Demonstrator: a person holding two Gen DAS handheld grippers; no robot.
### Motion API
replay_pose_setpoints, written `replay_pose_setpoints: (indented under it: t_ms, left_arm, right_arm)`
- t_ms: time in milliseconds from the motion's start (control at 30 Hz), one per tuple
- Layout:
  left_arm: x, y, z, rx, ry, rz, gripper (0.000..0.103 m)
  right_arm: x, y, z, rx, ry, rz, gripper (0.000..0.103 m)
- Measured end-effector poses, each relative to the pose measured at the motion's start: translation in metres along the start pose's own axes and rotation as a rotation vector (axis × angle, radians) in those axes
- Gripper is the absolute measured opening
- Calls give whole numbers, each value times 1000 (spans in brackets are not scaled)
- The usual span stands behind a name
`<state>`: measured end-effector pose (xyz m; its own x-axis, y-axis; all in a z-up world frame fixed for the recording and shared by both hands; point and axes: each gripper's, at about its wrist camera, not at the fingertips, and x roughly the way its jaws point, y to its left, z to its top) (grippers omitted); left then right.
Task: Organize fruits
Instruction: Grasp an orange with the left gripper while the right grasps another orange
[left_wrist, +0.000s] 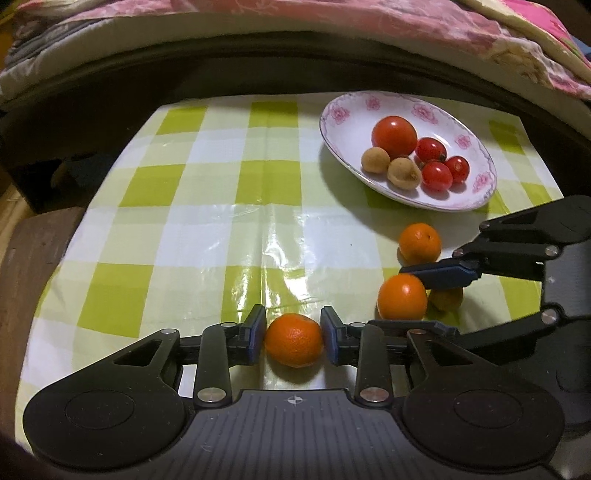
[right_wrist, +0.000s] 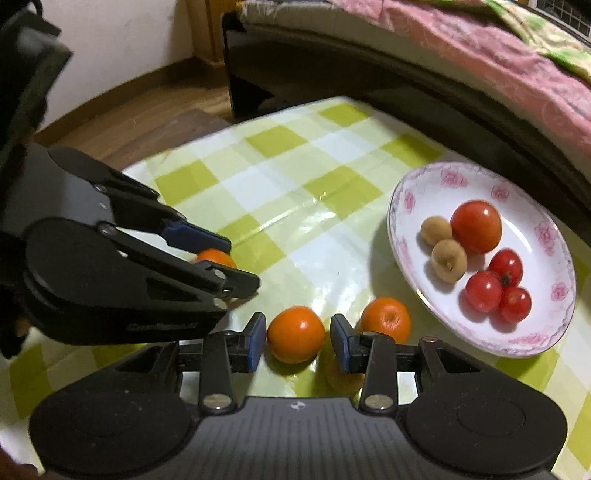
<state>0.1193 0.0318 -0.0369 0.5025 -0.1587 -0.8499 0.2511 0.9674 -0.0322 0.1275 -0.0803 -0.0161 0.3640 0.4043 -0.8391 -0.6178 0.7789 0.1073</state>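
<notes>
Left gripper (left_wrist: 293, 341): pads touch both sides of orange A (left_wrist: 294, 340); gripped, resting on cloth.
Right gripper (right_wrist: 298, 338): open around orange B (right_wrist: 295, 335); gap at right pad.
Plate (left_wrist: 476, 201): ahead-right of left gripper, ahead-right of right gripper; right nearer, judged.
Loose orange (right_wrist: 386, 319): between right gripper and plate.

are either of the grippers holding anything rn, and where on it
The left gripper is shut on an orange, fingers on its two sides at the widest part. The right gripper straddles another orange; a gap shows at one finger, so no hold there yet.
</notes>
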Motion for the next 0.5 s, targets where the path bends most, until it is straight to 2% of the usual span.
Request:
replay_pose_setpoints:
  t_ms: [267,500]
  left_arm:
    - [-5,5,-6,2,11,-9,53]
    - [-2,1,-5,19,3,4,52]
  right_arm:
    - [-1,-3,-4,2,5,-7,38]
    - [-6,-6,-5,22,-2,-21,38]
